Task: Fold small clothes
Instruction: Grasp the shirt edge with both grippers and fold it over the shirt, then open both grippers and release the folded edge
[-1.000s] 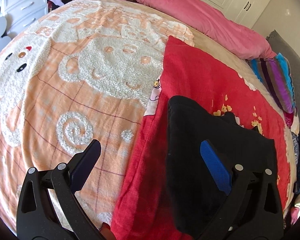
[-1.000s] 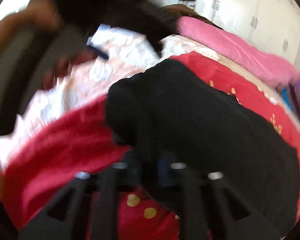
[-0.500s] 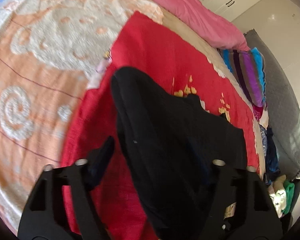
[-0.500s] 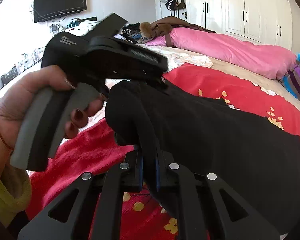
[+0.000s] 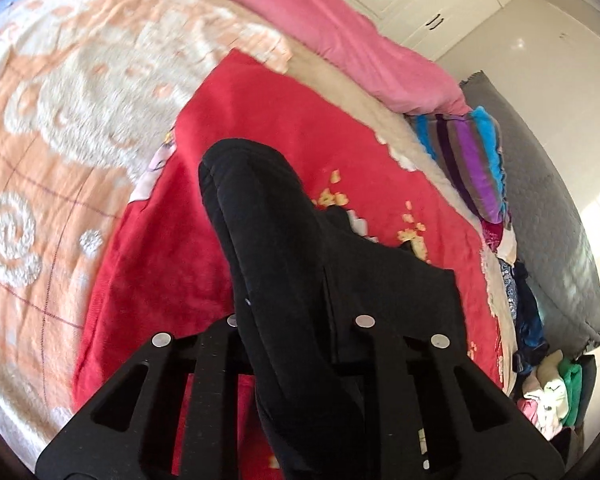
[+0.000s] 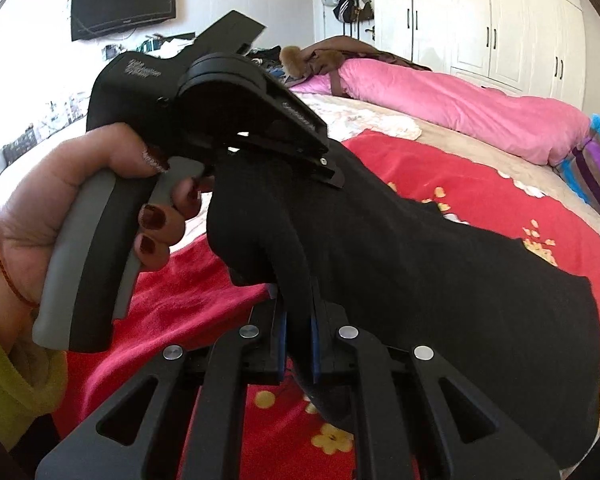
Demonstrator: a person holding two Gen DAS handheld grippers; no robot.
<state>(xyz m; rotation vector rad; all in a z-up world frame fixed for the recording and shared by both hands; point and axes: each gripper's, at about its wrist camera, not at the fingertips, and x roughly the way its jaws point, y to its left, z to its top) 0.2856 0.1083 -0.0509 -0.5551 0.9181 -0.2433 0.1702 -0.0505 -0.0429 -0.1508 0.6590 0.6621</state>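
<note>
left tongs (image 5: 296,332): just closing onto black garment (image 5: 284,240) | right tongs (image 6: 298,332): clamped on its edge

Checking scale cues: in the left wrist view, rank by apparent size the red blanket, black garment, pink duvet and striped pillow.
1. Red fleece blanket
2. Black knit garment, though it is nearest the camera, so unsure
3. Long pink duvet
4. Striped purple-and-blue pillow

Both grippers are black, with cut-out slots and round silver screws. The right gripper (image 6: 296,340) has blue pads; the left gripper (image 6: 324,168) a grey-and-black handle. The left hand (image 6: 96,216) shows dark red nails, a red wrist string, a yellow-green sleeve (image 6: 8,384).
</note>
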